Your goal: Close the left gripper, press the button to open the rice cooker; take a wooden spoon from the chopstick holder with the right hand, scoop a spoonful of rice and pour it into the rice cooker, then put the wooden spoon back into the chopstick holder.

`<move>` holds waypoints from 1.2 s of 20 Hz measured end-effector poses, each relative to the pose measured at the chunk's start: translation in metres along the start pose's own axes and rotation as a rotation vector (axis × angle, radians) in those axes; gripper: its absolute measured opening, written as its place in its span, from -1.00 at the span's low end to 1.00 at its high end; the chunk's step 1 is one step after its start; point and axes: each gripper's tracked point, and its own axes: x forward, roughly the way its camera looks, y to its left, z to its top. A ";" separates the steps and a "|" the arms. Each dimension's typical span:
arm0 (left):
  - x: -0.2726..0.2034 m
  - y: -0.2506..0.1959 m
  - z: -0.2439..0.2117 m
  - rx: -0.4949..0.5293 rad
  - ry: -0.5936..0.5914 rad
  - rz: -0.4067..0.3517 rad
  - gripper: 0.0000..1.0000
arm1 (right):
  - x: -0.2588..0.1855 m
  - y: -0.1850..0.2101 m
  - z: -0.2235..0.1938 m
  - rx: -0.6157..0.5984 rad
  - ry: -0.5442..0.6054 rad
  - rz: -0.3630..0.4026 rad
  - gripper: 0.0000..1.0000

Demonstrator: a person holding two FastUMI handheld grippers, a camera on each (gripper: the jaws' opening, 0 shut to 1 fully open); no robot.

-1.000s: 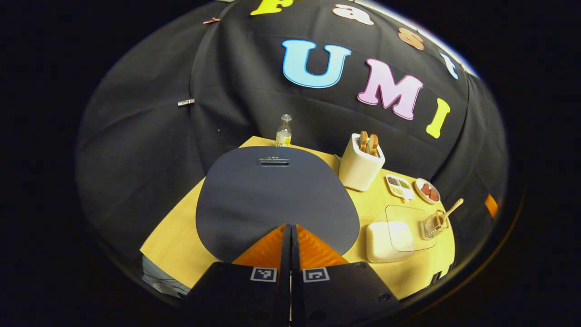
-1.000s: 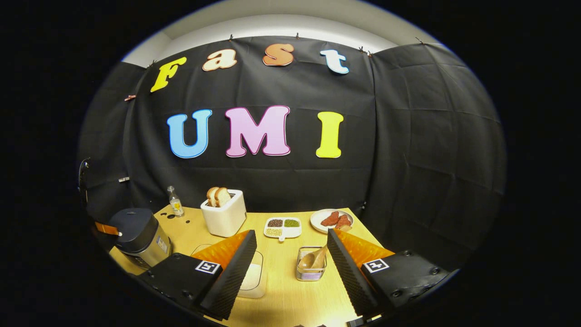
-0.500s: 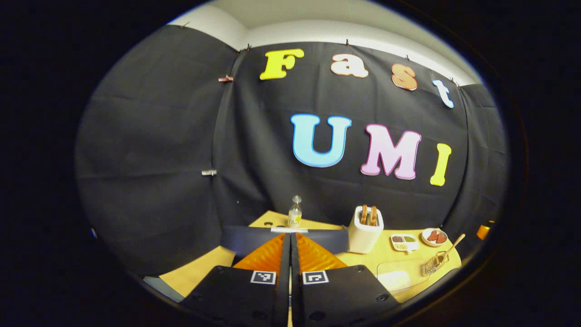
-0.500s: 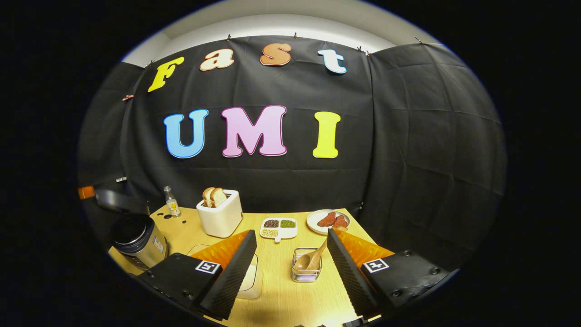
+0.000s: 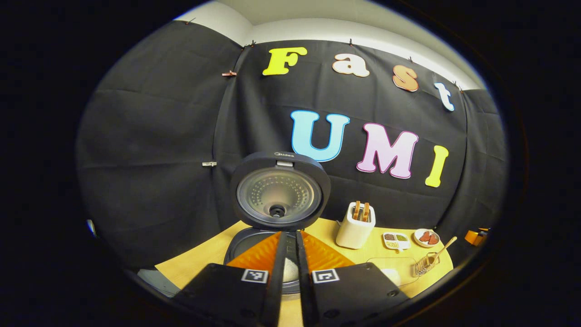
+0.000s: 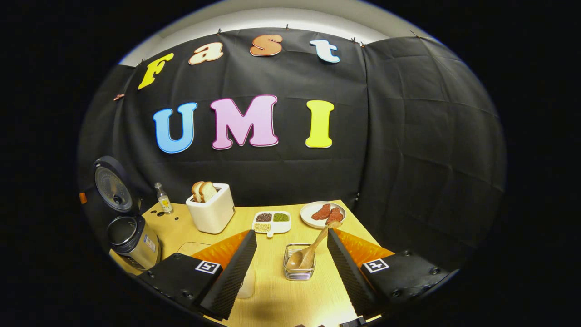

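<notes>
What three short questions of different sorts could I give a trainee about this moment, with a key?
1. True or false: the rice cooker has its lid raised.
2. Multiple choice: the wooden spoon is A) in the chopstick holder, B) on the plate, C) held by the right tongs.
3. Fill in: the left tongs are ____, the right tongs are ____.

Key: 1 true. 2 A; its handle leans up and to the right out of the holder, untouched between the spread fingers. 3 shut; open.
</notes>
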 end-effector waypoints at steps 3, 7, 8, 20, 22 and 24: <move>-0.004 -0.009 -0.004 0.007 0.022 0.001 0.02 | 0.011 -0.008 -0.011 0.023 0.041 -0.003 0.96; -0.003 -0.032 -0.013 0.014 0.052 -0.031 0.97 | 0.035 -0.027 -0.028 0.065 0.101 -0.032 0.96; -0.003 -0.037 -0.015 0.020 0.056 -0.029 0.95 | 0.041 -0.032 -0.036 0.079 0.131 -0.043 0.96; -0.027 -0.072 -0.041 0.065 0.129 0.038 0.91 | 0.137 -0.062 -0.093 0.290 0.313 -0.041 0.97; -0.032 -0.076 -0.048 0.060 0.147 0.059 0.91 | 0.155 -0.067 -0.106 0.323 0.351 -0.049 0.97; -0.038 -0.083 -0.060 0.065 0.169 0.076 0.91 | 0.170 -0.071 -0.114 0.350 0.370 -0.050 0.97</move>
